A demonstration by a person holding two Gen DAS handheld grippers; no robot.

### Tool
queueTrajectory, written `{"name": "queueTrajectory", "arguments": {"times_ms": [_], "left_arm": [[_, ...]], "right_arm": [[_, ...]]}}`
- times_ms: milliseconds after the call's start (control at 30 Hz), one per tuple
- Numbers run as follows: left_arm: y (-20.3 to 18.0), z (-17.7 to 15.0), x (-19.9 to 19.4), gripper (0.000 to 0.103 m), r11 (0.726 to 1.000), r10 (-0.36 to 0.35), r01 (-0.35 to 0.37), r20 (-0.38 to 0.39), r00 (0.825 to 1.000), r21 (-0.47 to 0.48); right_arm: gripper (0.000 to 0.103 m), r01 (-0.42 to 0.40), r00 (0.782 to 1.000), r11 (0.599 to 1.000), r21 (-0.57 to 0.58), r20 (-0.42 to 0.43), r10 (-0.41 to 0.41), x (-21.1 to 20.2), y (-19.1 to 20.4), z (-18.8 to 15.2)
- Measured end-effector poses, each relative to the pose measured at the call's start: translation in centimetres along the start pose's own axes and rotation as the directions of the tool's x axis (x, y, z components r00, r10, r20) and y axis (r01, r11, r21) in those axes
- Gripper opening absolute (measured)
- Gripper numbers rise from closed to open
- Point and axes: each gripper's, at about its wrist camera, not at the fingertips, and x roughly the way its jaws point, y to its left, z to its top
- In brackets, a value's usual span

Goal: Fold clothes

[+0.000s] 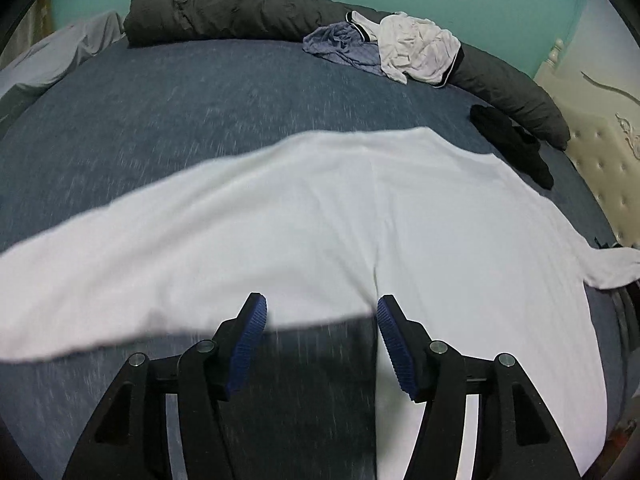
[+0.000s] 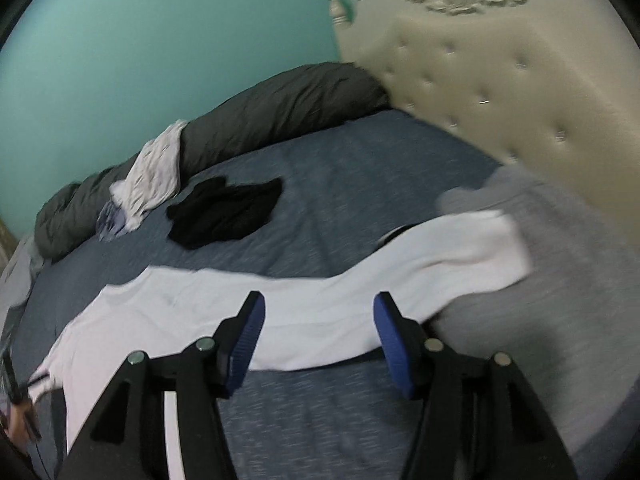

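**White garment spread on the bed, both claws empty**

Your left gripper (image 1: 322,312) hangs with jaws apart over the white garment (image 1: 320,216), which lies flat on the blue bed (image 1: 160,112). Your right gripper (image 2: 319,310) is spread too, above what looks, through blur, like a sleeve (image 2: 460,248). No containers show.

Shirt (image 1: 320,220) on bed (image 1: 160,120), clothes pile (image 1: 400,48) behind
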Motion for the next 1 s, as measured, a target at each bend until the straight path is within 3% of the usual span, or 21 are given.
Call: {"name": "queueTrajectory", "arguments": {"times_ms": [233, 467, 800, 1000], "left_arm": [[-0.2, -3.5, -0.3, 0.069, 1.000, 0.016, -0.016, -0.005, 1.000, -0.018], [-0.1, -5.9, -0.3, 0.071, 0.999, 0.012, -0.013, -0.016, 1.000, -0.038], [0.1, -7.4, -1.4, 0.073, 0.999, 0.032, -0.032, 0.014, 0.999, -0.035], [0.5, -7.7, -1.5, 0.074, 0.999, 0.032, -0.031, 0.023, 0.999, -0.043]], "right_arm": [[0.062, 0.085, 0.996, 0.990, 0.115, 0.013, -0.087, -1.3, -5.1, 2.2], [0.064, 0.192, 0.981, 0.974, 0.120, -0.049, -0.188, -0.1, -7.1, 2.6], [0.063, 0.222, 0.973, 0.969, 0.112, -0.097, -0.212, 2.1, -8.3, 2.4], [0.016, 0.242, 0.968, 0.968, 0.068, -0.090, -0.235, 2.5, -7.5, 2.3]]}}
